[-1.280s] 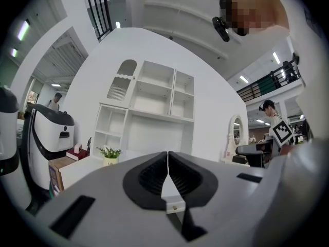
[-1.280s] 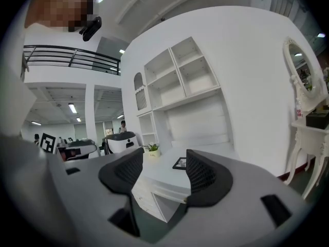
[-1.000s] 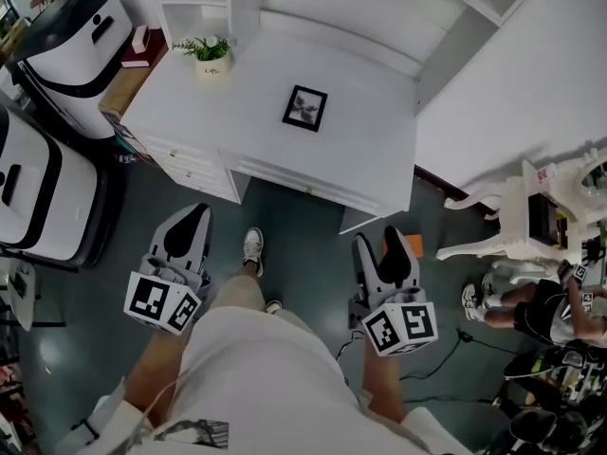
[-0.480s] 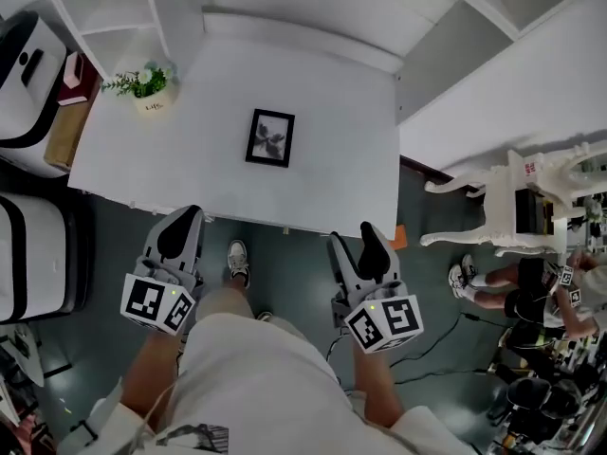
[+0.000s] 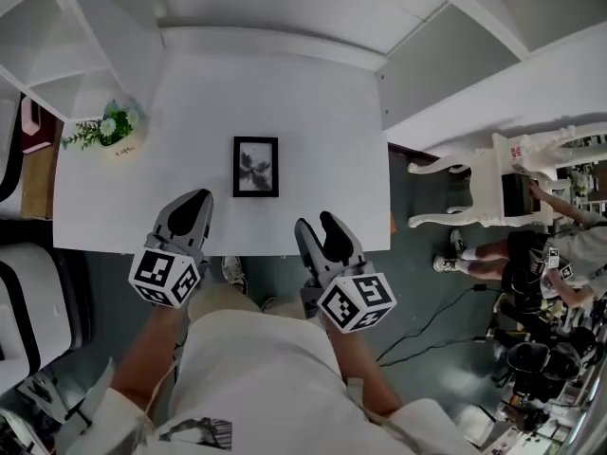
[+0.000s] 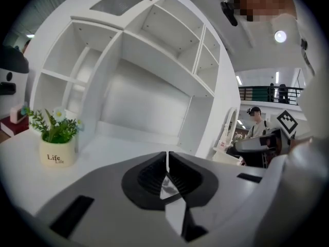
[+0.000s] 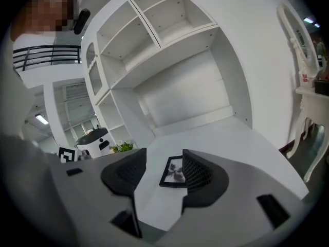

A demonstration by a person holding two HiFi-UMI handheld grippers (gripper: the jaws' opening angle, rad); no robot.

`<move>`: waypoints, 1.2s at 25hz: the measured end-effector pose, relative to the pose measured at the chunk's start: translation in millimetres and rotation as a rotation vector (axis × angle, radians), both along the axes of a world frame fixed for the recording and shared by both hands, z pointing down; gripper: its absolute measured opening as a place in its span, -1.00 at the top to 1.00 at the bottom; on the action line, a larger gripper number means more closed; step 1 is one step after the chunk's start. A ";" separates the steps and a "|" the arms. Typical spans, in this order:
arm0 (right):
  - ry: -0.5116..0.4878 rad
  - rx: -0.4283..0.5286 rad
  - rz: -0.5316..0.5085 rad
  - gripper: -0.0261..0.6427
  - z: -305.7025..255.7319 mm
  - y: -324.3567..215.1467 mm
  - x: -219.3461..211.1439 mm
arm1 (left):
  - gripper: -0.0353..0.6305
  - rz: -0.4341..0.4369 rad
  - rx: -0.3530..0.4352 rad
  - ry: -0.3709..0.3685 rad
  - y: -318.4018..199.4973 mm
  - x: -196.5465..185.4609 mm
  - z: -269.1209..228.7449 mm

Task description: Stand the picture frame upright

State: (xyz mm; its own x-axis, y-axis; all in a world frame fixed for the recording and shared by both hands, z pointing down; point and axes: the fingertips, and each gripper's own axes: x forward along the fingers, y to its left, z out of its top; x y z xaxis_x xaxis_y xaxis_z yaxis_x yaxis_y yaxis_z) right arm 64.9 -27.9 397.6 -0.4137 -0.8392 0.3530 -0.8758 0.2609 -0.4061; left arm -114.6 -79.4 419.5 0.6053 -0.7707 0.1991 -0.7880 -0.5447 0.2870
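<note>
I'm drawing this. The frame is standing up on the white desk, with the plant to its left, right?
No. The frame lies flat on the white desk, as the head view shows. The plant is to its left.

You're in what looks like a home corner staged inside a big lab or studio hall. The homey bits: a white desk (image 5: 322, 93) with an open shelf hutch (image 6: 154, 40) on top, a little potted plant (image 5: 106, 129), a picture frame (image 5: 255, 167), and a white dressing table (image 5: 479, 173) with curvy legs off to your right. The rest isn't domestic at all, though. The floor (image 5: 408, 273) is dark and bare with a cable (image 5: 432, 316) trailing across it, and white-and-black machines (image 5: 19, 292) are parked on your left. Another person (image 5: 550, 254) sits nearby among piled gear — and there's a railed upper gallery (image 6: 264, 92) under a ceiling spotlight (image 6: 280, 36).
</note>
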 end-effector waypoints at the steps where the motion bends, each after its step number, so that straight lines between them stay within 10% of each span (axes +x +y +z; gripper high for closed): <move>1: 0.007 -0.010 0.001 0.28 3.5 -3.1 -0.9 | 0.82 0.016 -0.009 0.001 -7.4 4.7 3.9; 14: 0.119 -0.154 -0.125 0.26 81.3 -69.3 -3.1 | 0.81 -0.010 -0.181 -0.102 -70.7 40.1 75.6; 30: 0.227 -0.456 -0.315 -0.04 181.8 -149.4 -23.2 | 0.12 0.053 -0.461 -0.331 -112.9 71.1 160.1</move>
